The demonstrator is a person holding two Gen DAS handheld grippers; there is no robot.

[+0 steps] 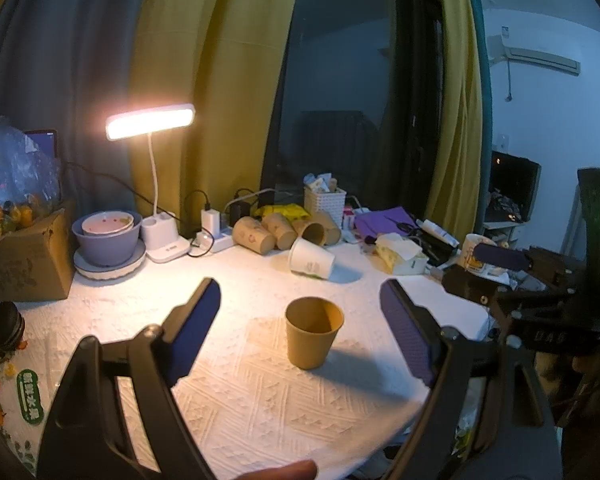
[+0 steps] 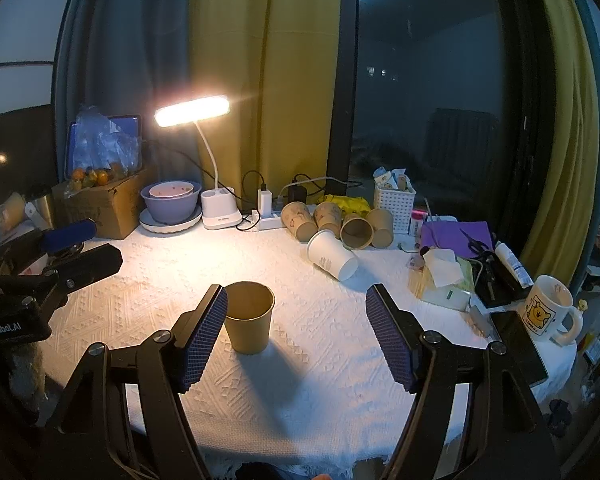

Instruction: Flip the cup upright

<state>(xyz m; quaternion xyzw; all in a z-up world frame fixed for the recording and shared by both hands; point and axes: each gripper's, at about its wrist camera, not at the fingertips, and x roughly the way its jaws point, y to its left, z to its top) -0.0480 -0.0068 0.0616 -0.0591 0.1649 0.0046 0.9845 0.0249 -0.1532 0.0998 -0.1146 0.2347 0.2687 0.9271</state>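
Left wrist view: left gripper [image 1: 300,320] spread wide, empty; brown paper cup [image 1: 313,332] stands upright on the worktop [image 1: 240,392] between its fingers, untouched.

Right wrist view: right gripper [image 2: 296,328] also wide, cup [image 2: 249,317] beside its left finger. Likely light, thin-walled, crushable; gentle mid-wall grip.

Five brown paper cups [image 2: 249,317], one white paper cup [image 2: 332,255], one mug [image 2: 545,309], one lamp [image 2: 193,110].

White lettering "GenRobot.AI" runs along the black body of the left claw [image 2: 82,246] — off to the left of the right claw [image 2: 296,312]. Green label on the fruit-printed bag [image 1: 30,396], left of the left claw [image 1: 300,300] — Chinese characters, too blurred to read.
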